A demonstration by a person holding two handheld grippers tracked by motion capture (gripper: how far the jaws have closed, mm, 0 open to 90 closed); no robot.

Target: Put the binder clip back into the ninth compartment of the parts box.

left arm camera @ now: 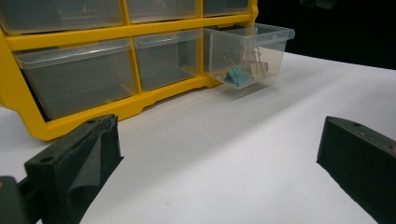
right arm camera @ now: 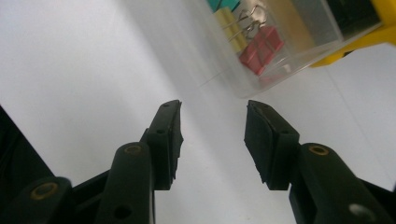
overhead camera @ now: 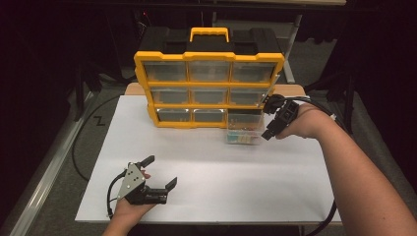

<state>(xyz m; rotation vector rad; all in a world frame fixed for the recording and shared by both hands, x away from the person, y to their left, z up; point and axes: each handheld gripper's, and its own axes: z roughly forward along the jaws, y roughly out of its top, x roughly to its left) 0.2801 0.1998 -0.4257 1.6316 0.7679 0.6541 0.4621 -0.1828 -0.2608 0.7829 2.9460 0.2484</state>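
- Left gripper (overhead camera: pixel 158 172) is resting low on the white tabletop (overhead camera: pixel 221 187) at about 7 o'clock, nearest the person; its jaws are standing wide apart with nothing between them. Judged to be parked in reserve, out of the working lane.
- Right gripper (overhead camera: pixel 268 118) is hovering at about 2 o'clock, its jaws parted a modest gap and gripping nothing, tips pointing down beside the pulled-out drawer (overhead camera: pixel 243 130). Likely positioned to take hold of the drawer's front wall.
- That clear drawer is sitting part-way out of the bottom-right slot of the yellow organiser (overhead camera: pixel 209 88), and is holding coloured binder clips (right arm camera: pixel 259 44), probably drawn out for access to them.
- The organiser is standing upright at 12 o'clock on the far edge of the tabletop; its other drawers are sitting flush.
- The tabletop is lying bare and matte; grey floor and a dark backdrop are surrounding it, with a black cable (overhead camera: pixel 86 142) trailing at 9 o'clock.
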